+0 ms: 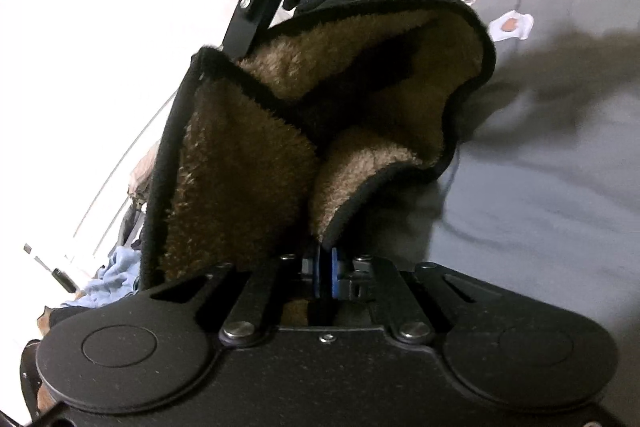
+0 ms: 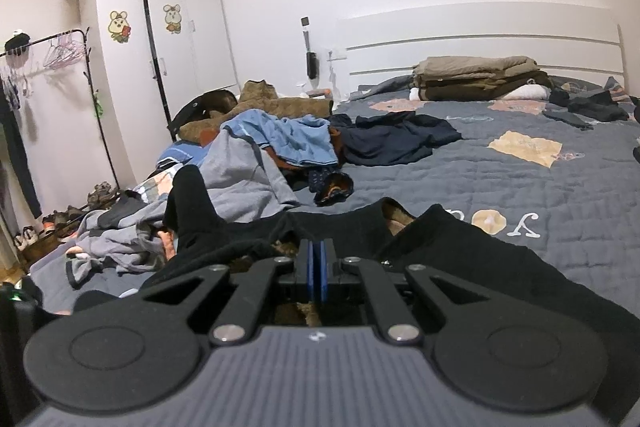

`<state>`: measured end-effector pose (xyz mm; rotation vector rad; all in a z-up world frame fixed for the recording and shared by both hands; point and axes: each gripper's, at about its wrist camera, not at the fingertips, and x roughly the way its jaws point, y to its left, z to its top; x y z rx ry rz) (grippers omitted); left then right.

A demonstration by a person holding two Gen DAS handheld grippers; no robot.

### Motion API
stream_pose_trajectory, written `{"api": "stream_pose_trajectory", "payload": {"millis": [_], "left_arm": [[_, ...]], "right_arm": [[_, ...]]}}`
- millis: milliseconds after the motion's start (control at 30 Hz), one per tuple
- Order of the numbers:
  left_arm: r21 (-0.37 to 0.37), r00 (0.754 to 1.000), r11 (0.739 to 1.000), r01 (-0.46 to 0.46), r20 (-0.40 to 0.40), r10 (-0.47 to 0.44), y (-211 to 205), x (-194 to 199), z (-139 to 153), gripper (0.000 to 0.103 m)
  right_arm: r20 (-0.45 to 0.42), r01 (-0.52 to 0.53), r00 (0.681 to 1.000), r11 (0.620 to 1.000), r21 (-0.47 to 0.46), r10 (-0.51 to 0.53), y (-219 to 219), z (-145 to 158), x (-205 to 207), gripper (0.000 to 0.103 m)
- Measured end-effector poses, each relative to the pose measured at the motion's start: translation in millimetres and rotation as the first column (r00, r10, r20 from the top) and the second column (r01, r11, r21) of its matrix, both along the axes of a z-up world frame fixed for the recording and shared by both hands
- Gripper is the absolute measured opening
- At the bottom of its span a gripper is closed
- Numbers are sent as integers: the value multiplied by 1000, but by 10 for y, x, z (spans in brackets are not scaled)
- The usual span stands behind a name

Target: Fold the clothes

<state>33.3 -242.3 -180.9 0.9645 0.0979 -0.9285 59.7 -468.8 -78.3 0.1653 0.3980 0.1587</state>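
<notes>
**Fleece-lined garment held up over the bed**

A bed [image 2: 460, 179] strewn with loose clothes [image 2: 276, 135] lay ahead. Both claws, left [image 1: 325, 269] and right [image 2: 318, 273], were clamped on the black jacket [image 1: 280, 131], lifted between them. Thick, soft and floppy, it looked best gripped along its bound edge.

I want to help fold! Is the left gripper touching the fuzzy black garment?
Touching. The left wrist view shows the left gripper shut on the garment hem.

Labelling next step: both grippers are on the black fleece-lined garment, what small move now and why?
Probably spread the left hand-held gripper and right hand-held gripper apart: both are shut on the garment, which hangs bunched, brown lining out, above the bed.
</notes>
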Motion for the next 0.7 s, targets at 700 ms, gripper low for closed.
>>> {"api": "stream_pose_trajectory", "payload": {"millis": [700], "left_arm": [[-10,994,997,-73,-81,72,77,-450,-77,10]], "right_arm": [[-53,-111,993,989,-94,106,321,-37,-68,6]]}}
